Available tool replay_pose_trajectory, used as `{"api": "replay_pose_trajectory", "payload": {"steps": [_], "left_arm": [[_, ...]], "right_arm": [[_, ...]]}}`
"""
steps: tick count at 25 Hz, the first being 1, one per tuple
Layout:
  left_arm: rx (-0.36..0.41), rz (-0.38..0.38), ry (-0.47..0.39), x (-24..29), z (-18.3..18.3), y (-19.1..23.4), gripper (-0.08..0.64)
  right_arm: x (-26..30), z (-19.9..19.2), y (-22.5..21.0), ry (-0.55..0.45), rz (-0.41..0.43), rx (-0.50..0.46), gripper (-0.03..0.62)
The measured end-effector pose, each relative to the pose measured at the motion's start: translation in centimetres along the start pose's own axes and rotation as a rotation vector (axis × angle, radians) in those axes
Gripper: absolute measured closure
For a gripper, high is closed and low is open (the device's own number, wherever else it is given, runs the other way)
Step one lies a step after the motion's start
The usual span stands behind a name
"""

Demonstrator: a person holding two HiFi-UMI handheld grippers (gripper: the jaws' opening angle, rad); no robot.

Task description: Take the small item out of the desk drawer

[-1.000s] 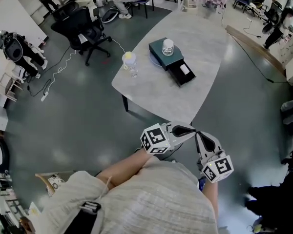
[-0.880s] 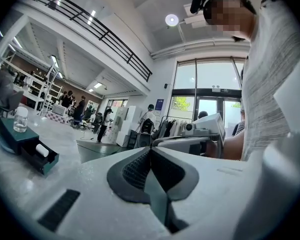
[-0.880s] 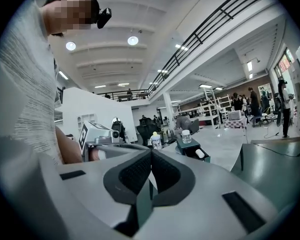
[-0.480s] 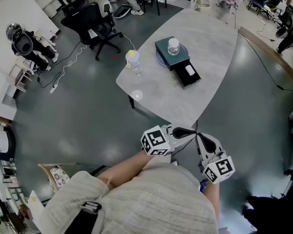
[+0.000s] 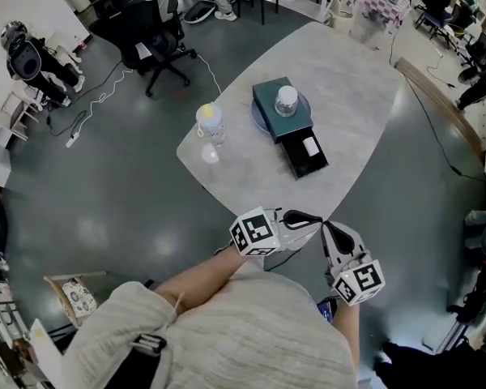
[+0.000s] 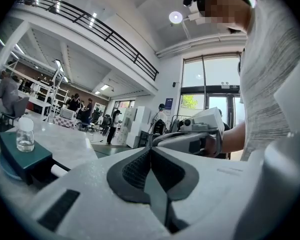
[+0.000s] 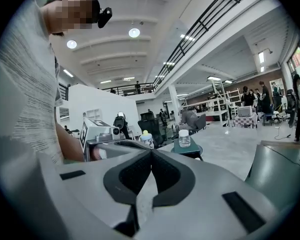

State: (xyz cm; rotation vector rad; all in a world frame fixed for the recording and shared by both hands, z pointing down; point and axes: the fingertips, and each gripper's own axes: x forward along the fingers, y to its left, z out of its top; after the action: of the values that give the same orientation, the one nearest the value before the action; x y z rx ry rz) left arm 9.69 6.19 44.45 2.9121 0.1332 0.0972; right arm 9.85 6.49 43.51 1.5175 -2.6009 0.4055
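A teal desk drawer box point(image 5: 277, 110) stands on the pale table point(image 5: 340, 96), with a clear jar point(image 5: 286, 99) on top. Its black drawer point(image 5: 306, 154) is pulled out toward me, and a small white item point(image 5: 310, 146) lies inside. My left gripper point(image 5: 314, 217) and right gripper point(image 5: 327, 228) are held close together just before the table's near edge, both shut and empty. In the left gripper view the box point(image 6: 21, 156), jar point(image 6: 25, 135) and white item point(image 6: 58, 171) lie to the left of the shut left gripper point(image 6: 151, 149). The right gripper point(image 7: 151, 152) points toward the jar point(image 7: 184, 138).
A baby bottle with a yellow top point(image 5: 211, 123) and a small clear cap point(image 5: 210, 154) stand at the table's left corner. A black office chair point(image 5: 150, 35) stands on the floor beyond. Cables trail on the floor, and people sit in the background.
The table with the drawer box has come nearer to both grippers. The grippers keep the same pose side by side, both still shut.
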Motion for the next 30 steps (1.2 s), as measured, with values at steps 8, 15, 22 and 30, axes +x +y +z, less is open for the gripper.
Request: {"api": "replay_pose_trajectory", "payload": {"steps": [8, 15, 22, 30], "left_arm": [[0.032, 0.062, 0.012, -1.1, 0.5, 7.7, 0.543], [0.051, 0.162, 0.054, -0.9, 0.1, 12.6, 0.543], [0.094, 0.281, 0.123, 1.9, 0.2, 16.9, 0.543], [0.156, 0.364, 0.311, 5.2, -1.3, 21.3, 0.543]], "right_arm": [[7.0, 1.0, -3.4, 0.067, 0.035, -0.054, 0.583], [10.9, 1.1, -5.7, 0.155, 0.126, -0.164, 0.583], [12.9, 1.1, -10.2, 0.231, 0.229, -0.265, 0.583], [14.8, 0.5, -15.4, 0.254, 0.329, -0.266, 0.583]]}}
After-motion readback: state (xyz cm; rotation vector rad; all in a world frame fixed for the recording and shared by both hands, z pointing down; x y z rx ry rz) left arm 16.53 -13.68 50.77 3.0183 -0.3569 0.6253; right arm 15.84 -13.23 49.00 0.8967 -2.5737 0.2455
